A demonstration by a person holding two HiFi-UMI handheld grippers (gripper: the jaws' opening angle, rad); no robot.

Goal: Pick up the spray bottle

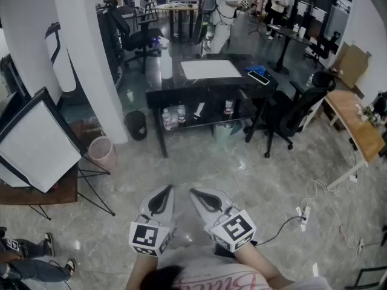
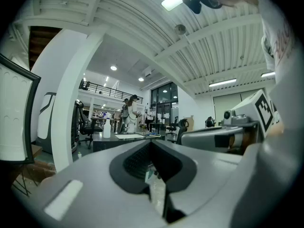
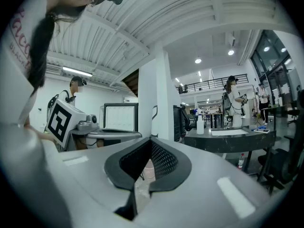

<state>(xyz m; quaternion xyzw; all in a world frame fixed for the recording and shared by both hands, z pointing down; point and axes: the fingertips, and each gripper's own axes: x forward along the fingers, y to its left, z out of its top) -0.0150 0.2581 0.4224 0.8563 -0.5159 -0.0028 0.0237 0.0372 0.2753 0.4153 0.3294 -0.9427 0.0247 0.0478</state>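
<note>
The white spray bottle (image 1: 166, 63) stands upright on the left end of a black table (image 1: 208, 88) across the room. It shows small in the left gripper view (image 2: 107, 128) and in the right gripper view (image 3: 200, 125). A white mat (image 1: 211, 69) lies mid-table, with a blue item (image 1: 259, 71) at its right end. My left gripper (image 1: 168, 190) and right gripper (image 1: 193, 193) are held side by side low in the head view, far short of the table. Both point level toward it. Each has its jaws together with nothing between them (image 2: 151, 142) (image 3: 151, 138).
A white pillar (image 1: 91, 59) and a tilted light panel (image 1: 33, 144) stand at the left, with two bins (image 1: 101, 151) beside them. Office chairs (image 1: 290, 116) flank the table. Small bottles (image 1: 172, 116) sit on its lower shelf. A power strip (image 1: 302, 213) with cables lies on the floor at the right. People stand at the back.
</note>
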